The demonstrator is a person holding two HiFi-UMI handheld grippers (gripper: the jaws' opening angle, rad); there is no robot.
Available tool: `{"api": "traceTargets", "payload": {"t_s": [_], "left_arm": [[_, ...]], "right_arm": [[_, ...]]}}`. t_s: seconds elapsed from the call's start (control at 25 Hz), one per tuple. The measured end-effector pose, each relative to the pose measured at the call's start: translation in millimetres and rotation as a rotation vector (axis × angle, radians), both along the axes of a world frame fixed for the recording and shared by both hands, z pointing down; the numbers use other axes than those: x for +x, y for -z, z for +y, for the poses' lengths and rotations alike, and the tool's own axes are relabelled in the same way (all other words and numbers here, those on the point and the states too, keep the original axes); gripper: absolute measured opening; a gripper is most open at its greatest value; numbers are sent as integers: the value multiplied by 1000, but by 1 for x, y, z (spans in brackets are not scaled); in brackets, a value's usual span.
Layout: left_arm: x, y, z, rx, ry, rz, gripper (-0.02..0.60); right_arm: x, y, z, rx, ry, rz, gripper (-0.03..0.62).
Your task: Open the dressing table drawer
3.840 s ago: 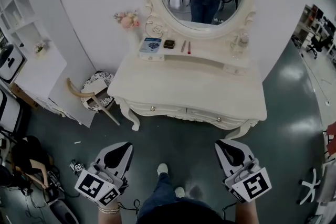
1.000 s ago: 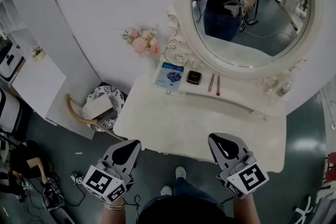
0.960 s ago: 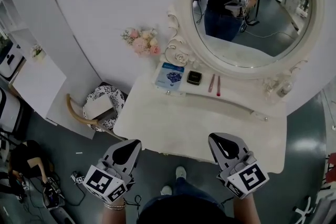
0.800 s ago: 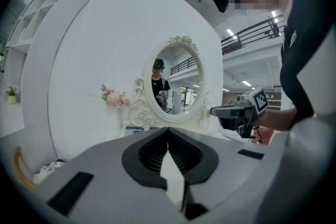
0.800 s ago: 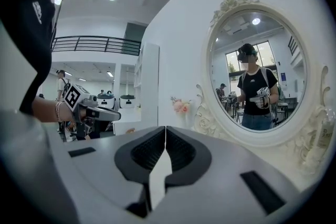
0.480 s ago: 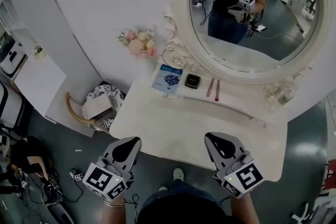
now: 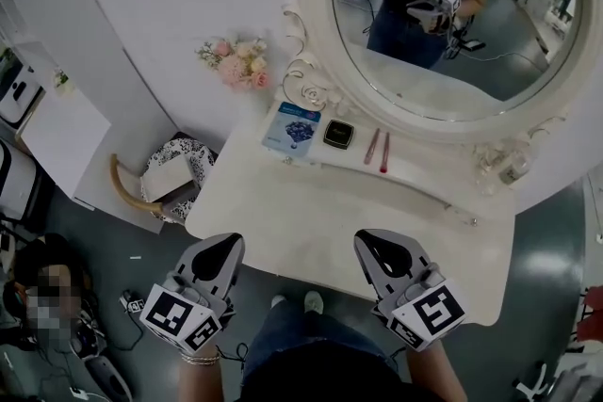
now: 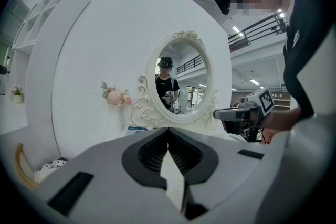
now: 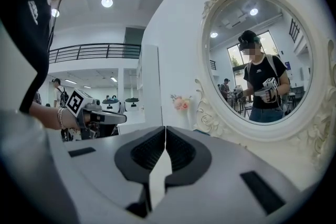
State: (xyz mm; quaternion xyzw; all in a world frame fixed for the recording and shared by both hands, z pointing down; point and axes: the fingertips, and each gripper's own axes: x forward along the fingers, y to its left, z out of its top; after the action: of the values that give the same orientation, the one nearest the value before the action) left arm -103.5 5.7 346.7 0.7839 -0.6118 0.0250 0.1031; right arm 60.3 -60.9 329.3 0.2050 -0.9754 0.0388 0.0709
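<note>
Your left gripper (image 7: 227, 246) and right gripper (image 7: 368, 242) both have their jaws pressed together on nothing, and neither touches anything. Both hover over the near edge of the dressing table (image 7: 311, 202), left tip at its near-left corner, right tip toward the middle. The drawer is out of sight below that near edge. The table's front half is bare. Bare floor (image 7: 537, 278) lies to the table's right and a wicker chair (image 7: 160, 188) stands close to its left.

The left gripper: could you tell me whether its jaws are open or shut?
Shut: the left gripper shows its tips meeting in its own view, nothing between them.
</note>
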Motion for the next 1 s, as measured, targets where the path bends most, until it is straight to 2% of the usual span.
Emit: {"api": "traceTargets", "payload": {"t_s": [0.4,0.76,1.0], "left_arm": [[-4,-8,-22,-17,-16,4,17],[-14,-26,-57,-65,-118,22,17],[-27,-44,-79,-110,-143,-5,17]], "right_arm": [[-12,-12,-15,-44,-3,5,18],[-33,-24,-39,-119,-14,-4,18],[-42,-32,-60,-145,-74,17,18]]}}
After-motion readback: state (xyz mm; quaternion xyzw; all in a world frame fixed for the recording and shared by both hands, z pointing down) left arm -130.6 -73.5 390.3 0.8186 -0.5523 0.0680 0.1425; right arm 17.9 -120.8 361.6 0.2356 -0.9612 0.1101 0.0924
